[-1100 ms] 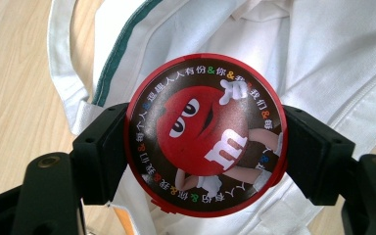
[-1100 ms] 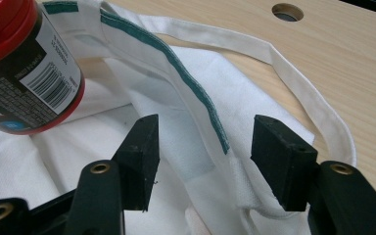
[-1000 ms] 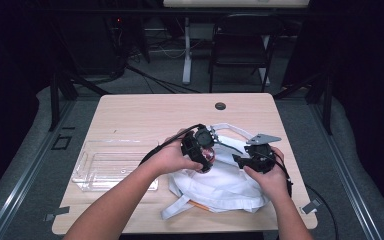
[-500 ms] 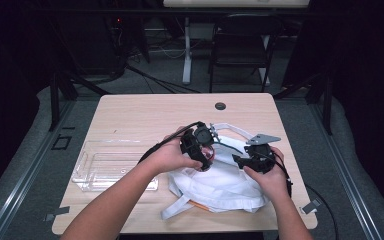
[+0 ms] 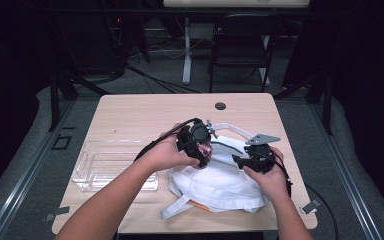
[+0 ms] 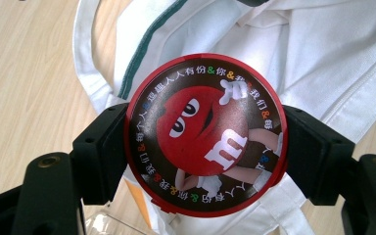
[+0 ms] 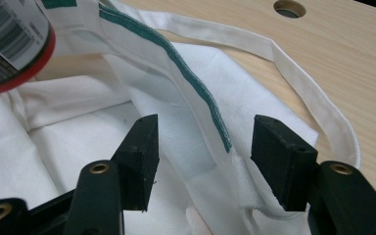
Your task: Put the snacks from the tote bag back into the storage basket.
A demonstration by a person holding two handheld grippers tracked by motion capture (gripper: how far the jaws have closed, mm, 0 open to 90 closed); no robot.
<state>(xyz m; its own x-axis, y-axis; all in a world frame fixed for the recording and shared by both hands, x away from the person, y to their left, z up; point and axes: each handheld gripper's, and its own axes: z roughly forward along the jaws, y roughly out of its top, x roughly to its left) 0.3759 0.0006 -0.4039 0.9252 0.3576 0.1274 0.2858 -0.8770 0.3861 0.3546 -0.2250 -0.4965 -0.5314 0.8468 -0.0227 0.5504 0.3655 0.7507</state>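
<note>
A clear plastic tray (image 5: 114, 167) lay at the left of the tabletop (image 5: 145, 112). Beside it, the left gripper (image 5: 203, 150) clamped its fingers on the rim of a round red M&M's tin (image 6: 205, 134), held above a white cloth tote bag (image 5: 220, 182), apparently for dropping inside. The right gripper (image 7: 203, 147), wrist low over the bag, held its fingers spread astride the green-trimmed bag edge (image 7: 196, 90), seemingly ready to pinch the mouth open.
</note>
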